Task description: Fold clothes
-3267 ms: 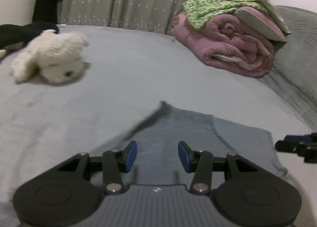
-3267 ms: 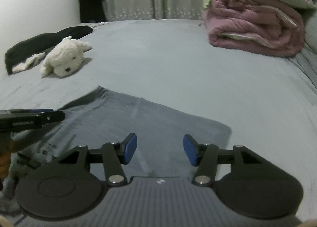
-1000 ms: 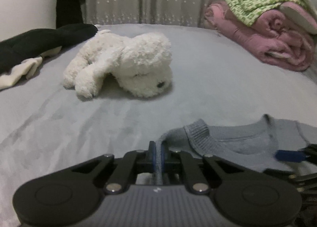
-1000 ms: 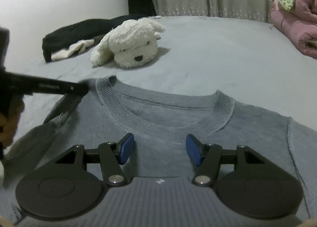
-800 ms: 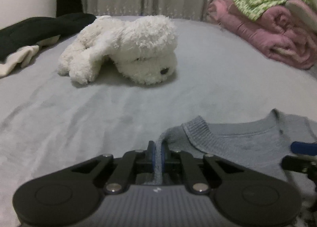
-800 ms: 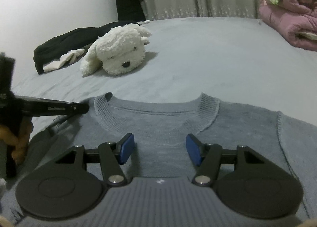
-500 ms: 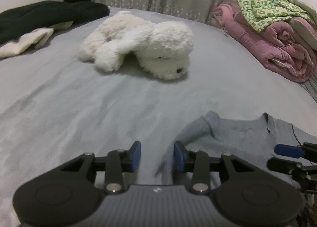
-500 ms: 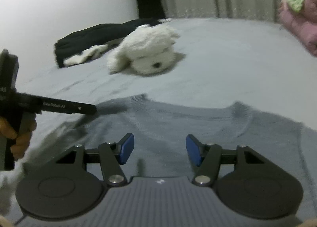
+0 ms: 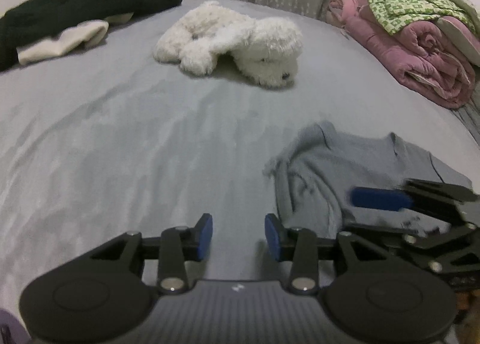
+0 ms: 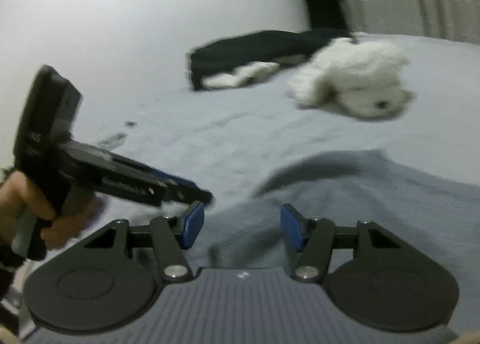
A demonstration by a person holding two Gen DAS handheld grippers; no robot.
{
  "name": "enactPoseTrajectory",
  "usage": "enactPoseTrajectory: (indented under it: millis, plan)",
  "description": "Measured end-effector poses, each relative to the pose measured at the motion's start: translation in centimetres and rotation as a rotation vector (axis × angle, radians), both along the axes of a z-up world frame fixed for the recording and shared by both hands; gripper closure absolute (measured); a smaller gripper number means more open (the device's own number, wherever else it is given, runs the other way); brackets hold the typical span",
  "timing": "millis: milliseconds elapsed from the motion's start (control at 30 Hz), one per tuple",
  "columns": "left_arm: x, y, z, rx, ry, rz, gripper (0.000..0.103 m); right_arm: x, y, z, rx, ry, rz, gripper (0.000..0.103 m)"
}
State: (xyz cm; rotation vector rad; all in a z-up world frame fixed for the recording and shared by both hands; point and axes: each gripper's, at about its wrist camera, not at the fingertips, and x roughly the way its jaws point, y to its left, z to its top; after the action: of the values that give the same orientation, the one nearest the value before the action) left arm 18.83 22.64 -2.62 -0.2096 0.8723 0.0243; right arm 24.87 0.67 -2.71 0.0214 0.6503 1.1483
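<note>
1. Since a second ago the left gripper point(image 9: 238, 236) has let go of the sweater's edge; its jaws now stand apart with nothing between them, over bare bedsheet point(image 9: 120, 149).
2. One grey sweater point(image 9: 336, 170) lies rumpled on the bed, to the right of the left gripper and just ahead of the right one.
3. The right gripper point(image 10: 242, 228) hovers over the sweater's near edge, jaws wide and holding nothing.
4. Two grippers show in each view; one hand point(image 10: 33, 209) grasps the left tool's handle.
5. One white plush dog point(image 9: 234, 44) lies well beyond the sweater.
6. One black garment point(image 9: 75, 11) sits at far left, one rolled pink quilt point(image 9: 420, 50) at far right, topped by one green checked shirt point(image 9: 405, 5).
</note>
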Motion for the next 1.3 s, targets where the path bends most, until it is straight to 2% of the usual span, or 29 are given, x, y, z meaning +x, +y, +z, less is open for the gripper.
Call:
enactPoseTrajectory:
  millis: [67, 200, 233, 267, 367, 600, 767, 967, 1067, 1167, 1200, 1267, 1300]
  plan:
    - [-0.6, -0.1, -0.3, -0.008, 0.01, -0.005, 0.064, 0.1, 0.9, -0.8, -0.01, 0.007, 0.004, 0.056]
    - [-1.2, 0.3, -0.8, -0.038, 0.016, 0.01, 0.064, -0.3, 2.5, -2.4, -0.117, -0.065, 0.015, 0.076]
    - [-1.4, 0.4, -0.9, -0.046, 0.017, 0.014, 0.064, -0.2, 2.5, -2.4, -0.116, -0.067, 0.018, 0.079]
    - [-1.5, 0.4, -1.1, -0.053, 0.018, 0.017, 0.064, 0.1, 2.2, -2.4, -0.115, -0.056, 0.025, 0.086]
    - [-1.9, 0.8, -1.2, -0.075, 0.018, 0.041, 0.063, 0.7, 1.4, -2.4, -0.111, -0.026, 0.047, 0.093]
    - [-1.7, 1.2, -1.6, -0.139, 0.028, 0.07, 0.063, 1.4, -1.3, -2.1, -0.104, -0.01, 0.099, 0.095]
    - [-1.5, 0.4, -1.8, -0.183, 0.032, 0.05, 0.063, 1.6, -2.7, -2.5, -0.114, 0.003, 0.118, 0.097]
    - [-0.5, -1.7, -2.3, -0.14, -0.001, -0.006, 0.063, 1.2, -2.8, -2.6, -0.137, -0.018, 0.13, 0.097]
    - [0.6, -1.6, -2.5, -0.191, -0.038, -0.017, 0.063, 1.0, -2.7, -2.7, -0.139, -0.021, 0.13, 0.097]
    - [1.7, -1.3, -3.0, -0.253, -0.04, -0.016, 0.065, 1.0, -2.7, -2.6, -0.142, -0.027, 0.131, 0.097]
    - [2.0, -1.4, -3.1, -0.264, -0.037, -0.014, 0.068, 1.0, -2.8, -2.6, -0.143, -0.029, 0.131, 0.097]
    - [2.4, -1.5, -3.3, -0.281, -0.03, -0.011, 0.094, 1.1, -2.8, -2.6, -0.141, -0.025, 0.13, 0.097]
    - [2.6, -1.5, -3.3, -0.289, -0.027, -0.009, 0.103, 1.1, -2.7, -2.5, -0.14, -0.025, 0.128, 0.097]
